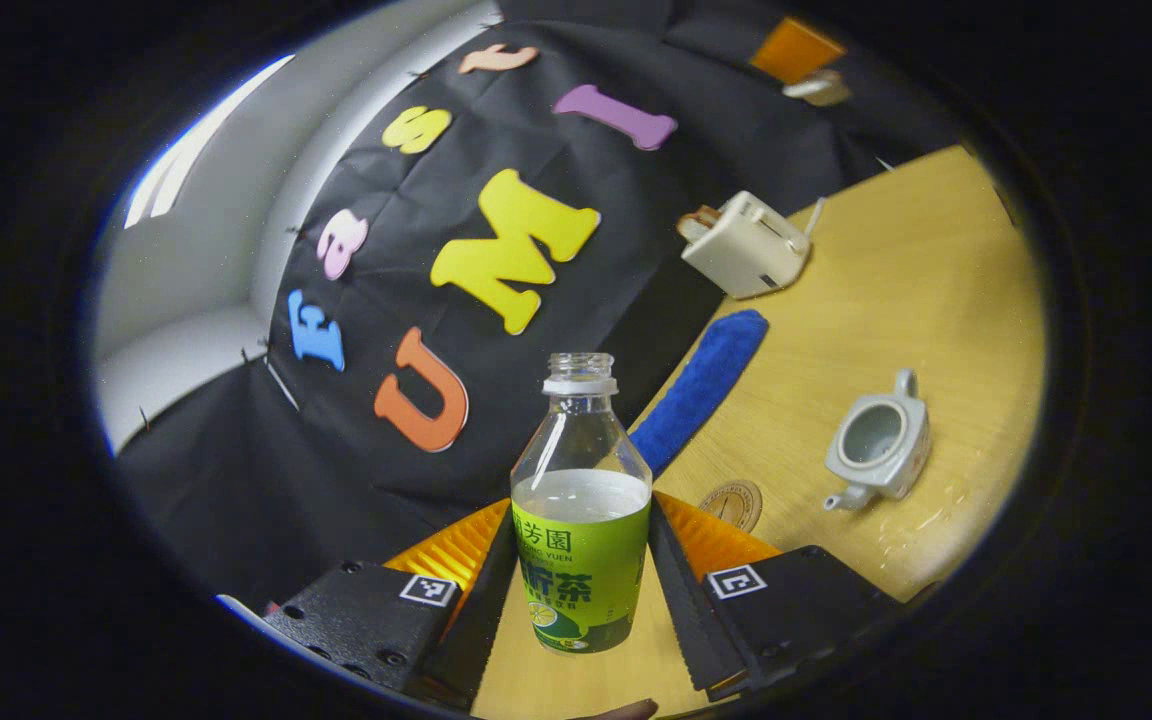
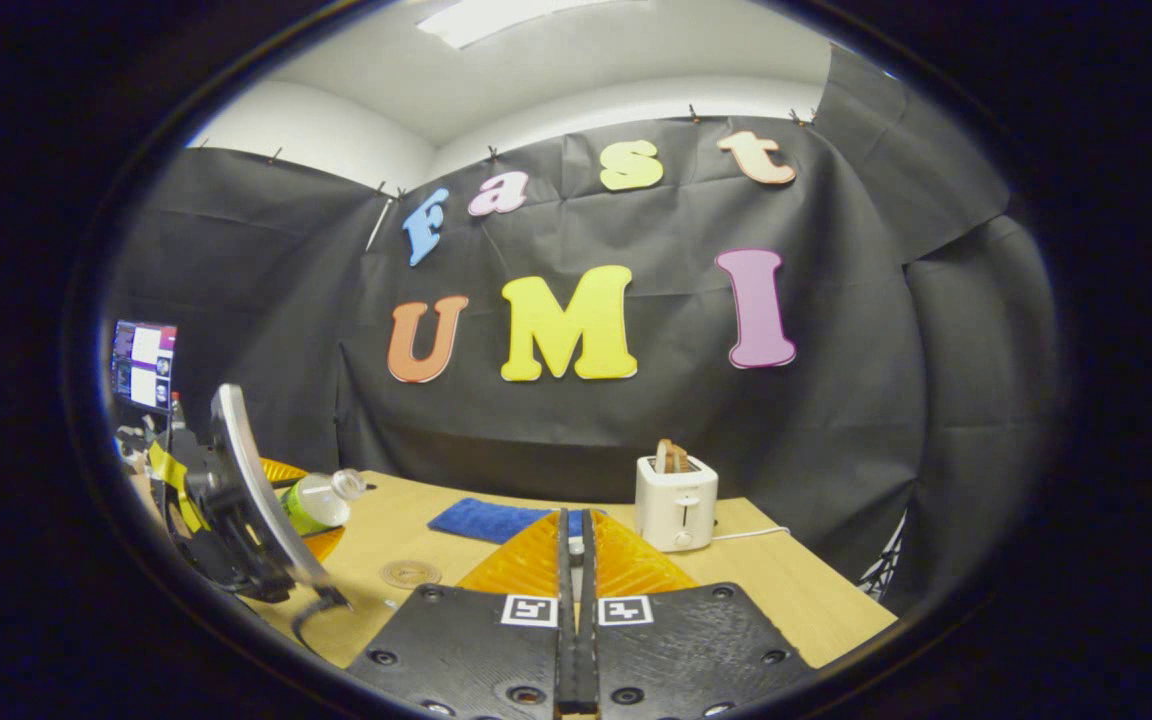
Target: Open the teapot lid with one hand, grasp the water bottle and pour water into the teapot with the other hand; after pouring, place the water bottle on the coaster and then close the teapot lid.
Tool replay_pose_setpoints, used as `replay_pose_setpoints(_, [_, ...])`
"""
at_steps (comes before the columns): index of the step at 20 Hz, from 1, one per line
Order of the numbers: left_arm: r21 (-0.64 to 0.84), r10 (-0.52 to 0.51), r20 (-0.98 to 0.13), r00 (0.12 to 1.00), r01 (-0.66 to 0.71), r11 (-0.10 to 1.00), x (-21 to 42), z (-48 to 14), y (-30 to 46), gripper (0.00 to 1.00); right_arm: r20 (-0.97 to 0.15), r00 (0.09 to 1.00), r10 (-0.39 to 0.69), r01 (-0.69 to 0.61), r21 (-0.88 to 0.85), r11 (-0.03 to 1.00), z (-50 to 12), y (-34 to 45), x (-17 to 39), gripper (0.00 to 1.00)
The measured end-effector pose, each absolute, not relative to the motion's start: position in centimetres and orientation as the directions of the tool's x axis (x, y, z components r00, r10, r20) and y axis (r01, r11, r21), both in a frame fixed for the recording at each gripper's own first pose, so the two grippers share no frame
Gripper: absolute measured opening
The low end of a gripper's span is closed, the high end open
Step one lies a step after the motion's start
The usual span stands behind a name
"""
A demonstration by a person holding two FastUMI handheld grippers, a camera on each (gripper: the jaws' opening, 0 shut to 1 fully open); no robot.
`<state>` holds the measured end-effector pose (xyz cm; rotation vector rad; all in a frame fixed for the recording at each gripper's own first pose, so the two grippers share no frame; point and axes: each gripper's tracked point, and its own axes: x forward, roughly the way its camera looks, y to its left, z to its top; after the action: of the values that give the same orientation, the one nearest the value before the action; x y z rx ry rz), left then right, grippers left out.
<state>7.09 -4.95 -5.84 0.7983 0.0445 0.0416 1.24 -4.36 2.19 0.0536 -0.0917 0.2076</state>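
Teapot (image 1: pixel 881 445) sits lidless on the table beyond the coaster (image 1: pixel 732 503), while the left gripper (image 1: pixel 581 580) clamps the tilted water bottle (image 1: pixel 581 500); the right gripper (image 2: pixel 576 600) is closed, seemingly pinching the lid; setting down and closing remain.

Clear glossy plastic water bottle (image 1: pixel 581 500), glazed ceramic teapot (image 1: pixel 881 445), matt wood-grain table (image 1: pixel 916 290), fuzzy blue cloth (image 1: pixel 701 385)
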Motion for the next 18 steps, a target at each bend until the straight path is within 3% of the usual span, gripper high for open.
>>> replay_pose_setpoints(4, [0.352, 0.042, 0.012, 0.999, -0.043, 0.935, 9.7, -4.2, -3.7, 0.76, 0.089, 0.972, 0.219, -0.223, 0.04, 0.974, 1.9, -3.6, 1.2, 0.0])
replay_pose_setpoints(8, [-0.038, -0.054, -0.004, 0.999, 0.054, 0.998, 13.1, -5.6, -4.5, 0.78, 0.062, 0.975, 0.213, -0.215, 0.033, 0.976, 0.8, -3.7, 2.0, 0.0])
replay_pose_setpoints(11, [-0.099, -0.069, -0.022, 0.997, 0.066, 0.993, 15.5, -7.8, -4.7, 0.79, 0.051, 0.977, 0.206, -0.208, 0.037, 0.977, 0.5, -3.9, 2.4, 0.0])
replay_pose_setpoints(18, [-0.056, -0.053, -0.014, 0.998, 0.052, 0.997, 18.2, -9.2, -5.9, 0.78, 0.038, 0.982, 0.187, -0.188, 0.05, 0.981, -0.2, -4.8, 3.1, 0.0])
